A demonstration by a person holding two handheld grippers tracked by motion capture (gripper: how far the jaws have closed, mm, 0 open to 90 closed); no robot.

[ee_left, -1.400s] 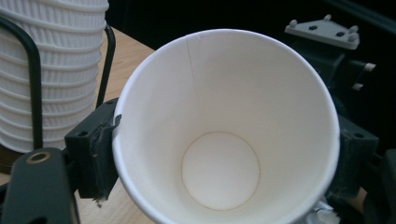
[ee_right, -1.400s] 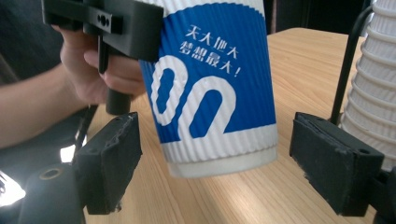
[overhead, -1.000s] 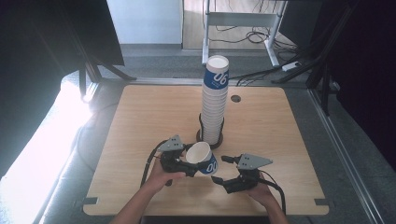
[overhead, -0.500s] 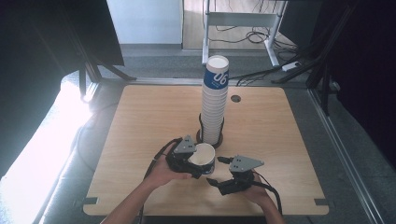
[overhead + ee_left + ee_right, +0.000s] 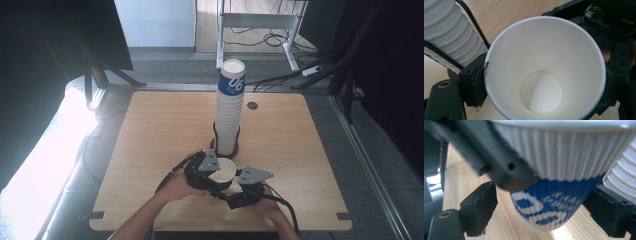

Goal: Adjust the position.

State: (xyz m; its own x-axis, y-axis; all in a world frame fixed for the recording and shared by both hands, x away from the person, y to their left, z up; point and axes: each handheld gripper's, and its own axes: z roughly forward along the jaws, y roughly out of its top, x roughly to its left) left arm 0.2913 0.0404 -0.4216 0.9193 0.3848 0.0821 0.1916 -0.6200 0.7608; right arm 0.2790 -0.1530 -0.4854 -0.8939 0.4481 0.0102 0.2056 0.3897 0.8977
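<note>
Wooden table [image 5: 150, 130]: left claw [image 5: 214, 176] grips paper cup [image 5: 222, 171]; right claw [image 5: 239, 191] just opened, astride cup.

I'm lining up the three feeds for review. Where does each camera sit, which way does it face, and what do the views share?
High view: above the person's side, facing forward and down on the table; forearms and both tools show.
Left gripper view: on the left tool, looking into the paper cup it grips.
Right gripper view: on the right tool, its jaws apart around that cup's ribbed side.
Shared: the cup and the cup stack.
</note>
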